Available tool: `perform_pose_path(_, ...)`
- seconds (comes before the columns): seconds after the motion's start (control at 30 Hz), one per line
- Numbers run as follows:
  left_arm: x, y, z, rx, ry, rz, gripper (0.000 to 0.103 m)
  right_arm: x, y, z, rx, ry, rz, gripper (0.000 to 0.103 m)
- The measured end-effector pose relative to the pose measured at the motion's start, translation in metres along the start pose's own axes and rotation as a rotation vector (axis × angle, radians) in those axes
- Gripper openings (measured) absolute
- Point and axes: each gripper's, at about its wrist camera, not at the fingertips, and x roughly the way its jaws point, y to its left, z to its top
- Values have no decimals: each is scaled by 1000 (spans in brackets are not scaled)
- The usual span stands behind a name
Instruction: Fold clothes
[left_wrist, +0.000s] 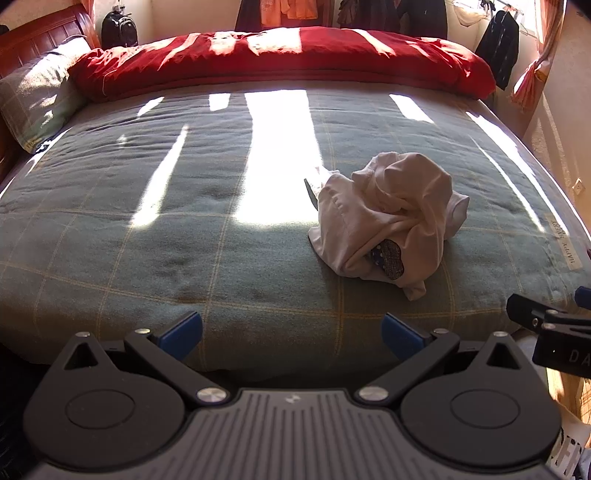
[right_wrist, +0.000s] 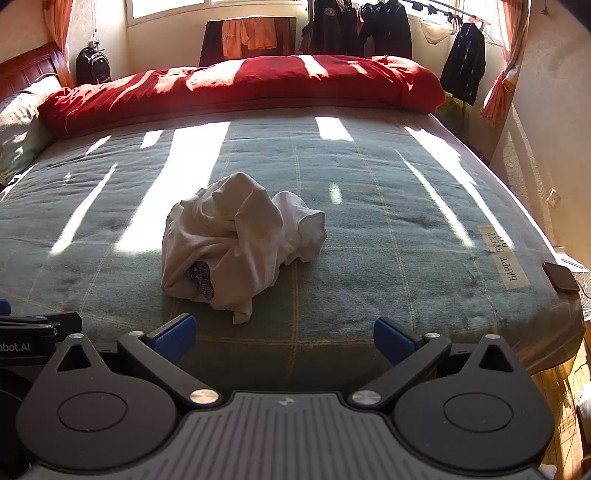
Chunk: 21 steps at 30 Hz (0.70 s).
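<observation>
Left wrist view: left hand-held gripper (left_wrist: 291, 332) spread wide, empty, at the bed's (left_wrist: 184, 221) near edge. Crumpled white garment (left_wrist: 388, 225) — soft, bunched — lies right of centre on the woven checked blanket.

Right wrist view: right hand-held gripper (right_wrist: 284, 334) likewise released; garment (right_wrist: 236, 240) ahead-left, apart.

1. We see a bed (right_wrist: 369, 206) under a grey-green checked cover, striped with sunlight.
2. We see a red duvet (right_wrist: 240, 88) bunched along its far edge.
3. We note a window (right_wrist: 166, 7), orange curtains (right_wrist: 498, 85), and dark clothes (right_wrist: 463, 62) hanging.
</observation>
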Motion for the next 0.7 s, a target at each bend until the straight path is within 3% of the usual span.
perform_pose_path(0.7, -6, -3, 1, 12, -18, 8, 103, -2, -1, 2, 1, -8, -3, 103)
